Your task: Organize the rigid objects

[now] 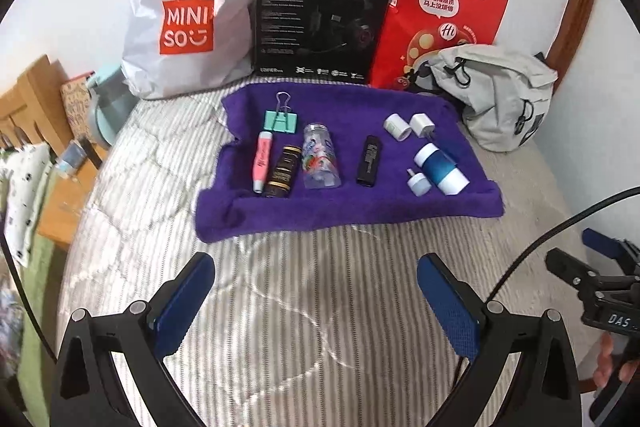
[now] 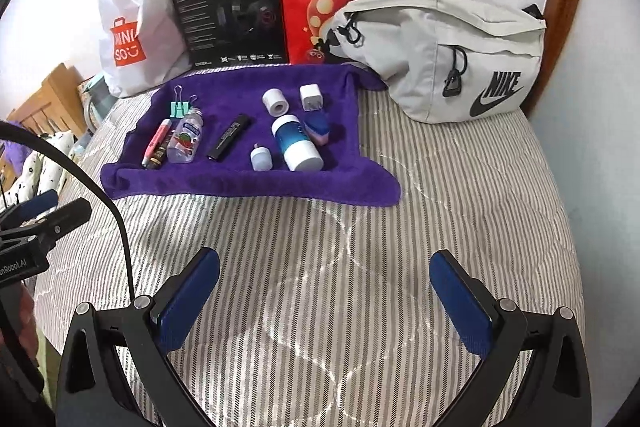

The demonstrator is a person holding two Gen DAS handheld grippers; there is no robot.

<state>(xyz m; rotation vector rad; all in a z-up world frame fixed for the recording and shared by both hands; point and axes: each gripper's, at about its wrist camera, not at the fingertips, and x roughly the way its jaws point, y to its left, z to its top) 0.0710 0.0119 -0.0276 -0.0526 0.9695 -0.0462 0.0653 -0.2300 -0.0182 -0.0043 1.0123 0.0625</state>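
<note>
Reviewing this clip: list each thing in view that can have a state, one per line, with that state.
left gripper: open, empty, over the bedspread
right gripper: open, empty
purple towel: spread flat, front edge folded
binder clip: shut, handles up
clear bottle: lying down
blue and white bottle: on its side, capped
black stick: lying flat
grey waist bag: zip state unclear
</note>
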